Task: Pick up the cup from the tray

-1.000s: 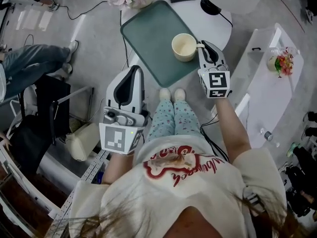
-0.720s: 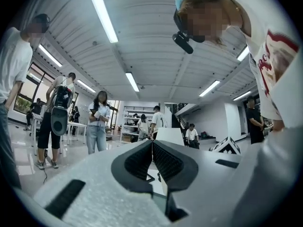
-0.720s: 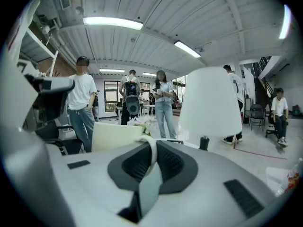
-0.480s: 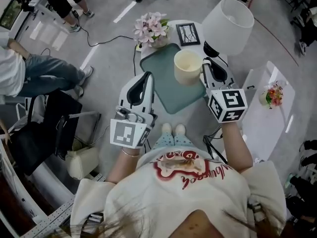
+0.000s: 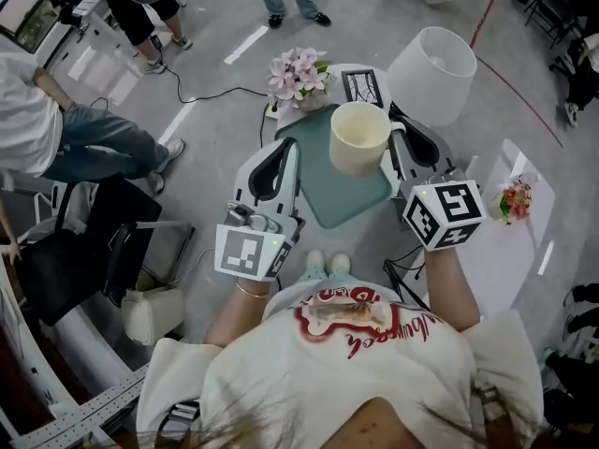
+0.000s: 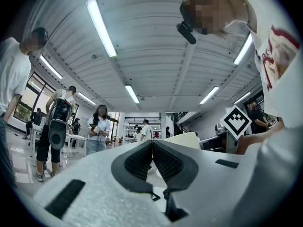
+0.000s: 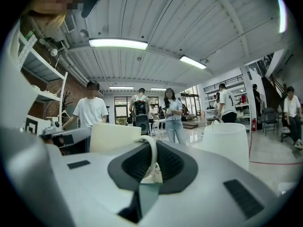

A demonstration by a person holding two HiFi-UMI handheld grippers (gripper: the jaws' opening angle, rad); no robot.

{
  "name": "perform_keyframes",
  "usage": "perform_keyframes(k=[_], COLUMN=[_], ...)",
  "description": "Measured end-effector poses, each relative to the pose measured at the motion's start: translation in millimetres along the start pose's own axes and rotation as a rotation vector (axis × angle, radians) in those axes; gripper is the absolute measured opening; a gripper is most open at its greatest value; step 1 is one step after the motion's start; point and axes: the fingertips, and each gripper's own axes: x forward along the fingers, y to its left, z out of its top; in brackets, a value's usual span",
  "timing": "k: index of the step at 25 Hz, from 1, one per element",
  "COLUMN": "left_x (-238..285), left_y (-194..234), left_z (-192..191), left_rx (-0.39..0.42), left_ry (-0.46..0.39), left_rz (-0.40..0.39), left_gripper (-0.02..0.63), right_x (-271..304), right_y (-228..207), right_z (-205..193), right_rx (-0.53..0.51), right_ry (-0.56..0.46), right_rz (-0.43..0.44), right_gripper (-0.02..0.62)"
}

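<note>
The tray [image 5: 323, 176] lay at the worktop's near edge. Your left tool [image 5: 284, 144] hung at the tray's left edge, jaws together on nothing. Your right tool [image 5: 401, 135] clamped the handle of the cup [image 5: 358, 137], which seemed raised over the tray's far-right corner. The pick-up looked done, so next you needed only a steady, level hold.
</note>
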Motion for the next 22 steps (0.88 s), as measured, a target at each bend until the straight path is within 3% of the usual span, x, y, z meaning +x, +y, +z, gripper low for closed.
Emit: perform_keyframes(k=[15, 22], left_x=[-63.8, -128.6], left_y=[-49.9, -76.2], left_z=[7.6, 21.4], left_rx=[0.024, 0.017], left_ry=[-0.010, -0.017], left_rz=[0.039, 0.014], left_gripper=[0.015, 0.015], right_x=[-61.0, -122.9], right_y=[39.1, 83.9], right_z=[1.7, -0.1], right_rx=[-0.022, -0.028], right_ry=[-0.085, -0.121], right_rz=[0.089, 0.057], right_gripper=[0.041, 0.041])
